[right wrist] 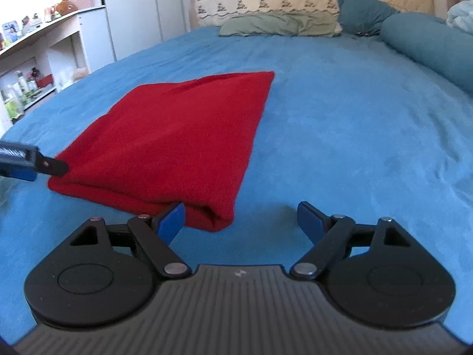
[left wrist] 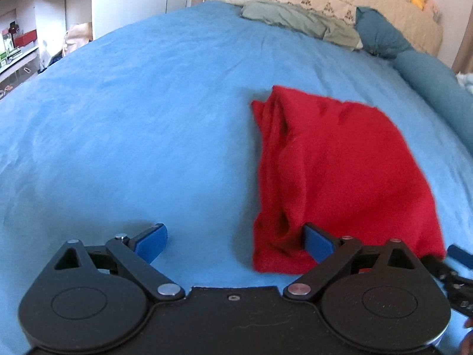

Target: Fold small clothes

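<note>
Folded red garment (right wrist: pixel 174 136) lies on blue bedspread (right wrist: pixel 354 148), between the released left gripper (left wrist: pixel 236 244) and right gripper (right wrist: pixel 242 220), near corners beside their inner fingers.

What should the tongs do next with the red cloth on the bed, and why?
Probably pinch the near edge of the red cloth. Both the left tongs and the right tongs stand open at its two near corners, holding nothing. The cloth lies folded on the blue bedspread, so another fold seems likely.
</note>
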Demonstrator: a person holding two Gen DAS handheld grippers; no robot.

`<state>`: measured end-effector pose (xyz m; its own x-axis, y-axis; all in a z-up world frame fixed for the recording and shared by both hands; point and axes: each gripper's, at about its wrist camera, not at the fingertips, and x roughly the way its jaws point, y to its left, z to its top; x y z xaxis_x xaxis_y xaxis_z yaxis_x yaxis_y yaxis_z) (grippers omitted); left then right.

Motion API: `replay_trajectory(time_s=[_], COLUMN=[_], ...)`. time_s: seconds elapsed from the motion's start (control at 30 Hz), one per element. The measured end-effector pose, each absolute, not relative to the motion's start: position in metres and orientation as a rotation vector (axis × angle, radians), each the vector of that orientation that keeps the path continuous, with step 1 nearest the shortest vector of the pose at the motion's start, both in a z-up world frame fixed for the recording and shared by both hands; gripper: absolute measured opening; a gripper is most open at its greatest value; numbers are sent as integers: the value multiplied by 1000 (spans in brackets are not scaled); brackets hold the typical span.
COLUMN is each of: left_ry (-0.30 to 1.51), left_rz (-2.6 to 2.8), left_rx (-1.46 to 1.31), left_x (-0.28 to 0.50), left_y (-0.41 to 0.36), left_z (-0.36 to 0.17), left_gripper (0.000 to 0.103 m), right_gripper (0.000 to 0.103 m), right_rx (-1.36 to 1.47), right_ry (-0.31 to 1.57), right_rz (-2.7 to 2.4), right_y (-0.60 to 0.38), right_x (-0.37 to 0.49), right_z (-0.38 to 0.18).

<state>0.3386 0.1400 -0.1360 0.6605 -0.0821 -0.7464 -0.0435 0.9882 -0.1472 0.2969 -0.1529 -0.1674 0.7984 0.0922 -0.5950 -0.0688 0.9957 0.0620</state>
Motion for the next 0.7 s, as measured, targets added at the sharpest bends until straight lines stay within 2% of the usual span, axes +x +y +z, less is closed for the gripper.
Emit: replay_trajectory(time_s=[0.1, 0.27, 0.43, 0.57, 0.63, 0.7], left_ry=[878, 916, 951, 902, 838, 796], left_rz=[1, -19, -34, -34, -63, -92], left_rx=[-108, -39, -1, 37, 24, -24], left_x=[346, 340, 335, 323, 322, 333], left_y=[134, 134, 137, 137, 137, 138], left_z=[-139, -152, -151, -127, -105, -84], left_gripper=[99, 99, 99, 98, 103, 103], right_gripper=[97, 97, 101, 102, 103, 103], right_rx=[105, 24, 37, 105, 195, 262], right_ry=[664, 675, 702, 743, 767, 776], right_rz=[6, 13, 76, 192, 258, 288], right_y=[-167, -175, -183, -199, -213, -222], right_x=[304, 305, 309, 304, 308, 319], right_z=[-168, -172, -170, -151, -139, -125])
